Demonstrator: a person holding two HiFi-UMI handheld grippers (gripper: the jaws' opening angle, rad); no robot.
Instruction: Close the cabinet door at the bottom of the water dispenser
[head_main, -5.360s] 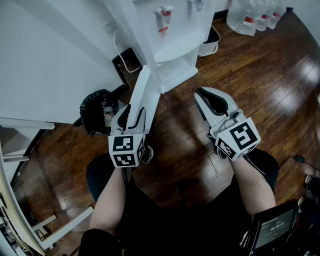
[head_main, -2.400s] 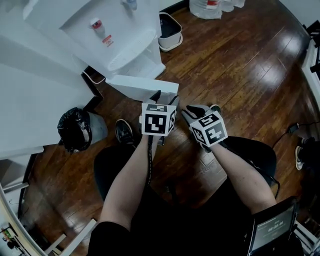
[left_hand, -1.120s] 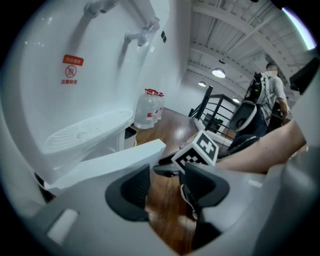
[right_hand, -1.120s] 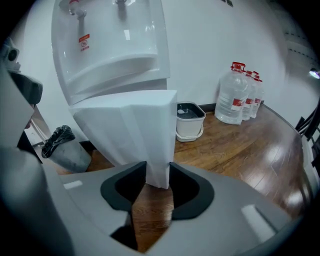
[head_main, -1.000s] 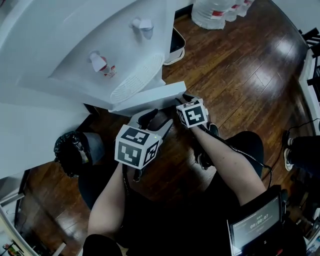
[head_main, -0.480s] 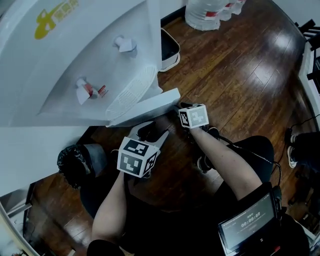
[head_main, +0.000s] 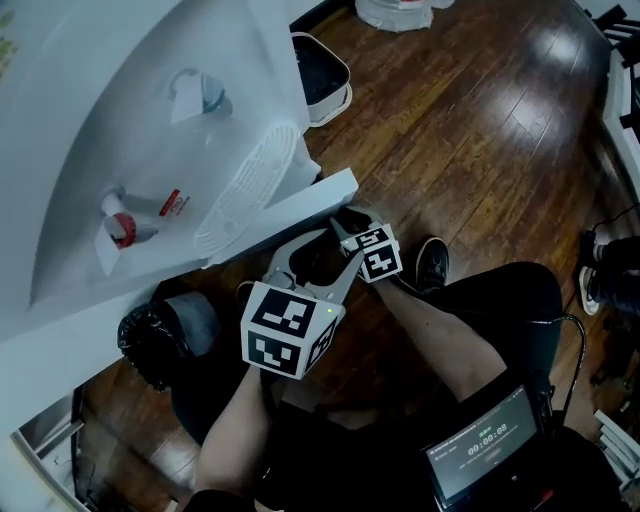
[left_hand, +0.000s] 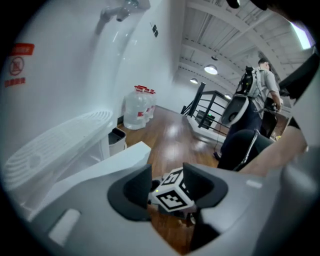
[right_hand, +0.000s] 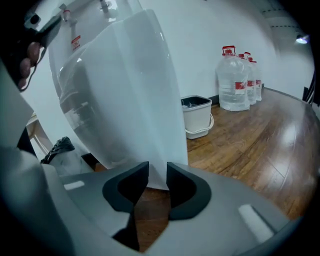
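Observation:
The white water dispenser fills the head view's upper left. Its bottom cabinet door stands out from it as a white panel. My right gripper is at the door's free end. In the right gripper view the door's lower corner sits between the pads of the right gripper, whose jaws have just been closing onto it. My left gripper is just behind the right one. Its jaws have just been closing but are still apart with nothing between them. In the left gripper view only the right gripper's marker cube shows through the gap of the left gripper.
A white bin stands on the wood floor beside the dispenser, and water bottles are further back. A black rubbish bag lies at the left. A shoe and a screen are near me. Another person stands by a railing.
The door has swung from wide open toward the dispenser. My right gripper has dropped to the door's end, and the left gripper has moved in close behind it.

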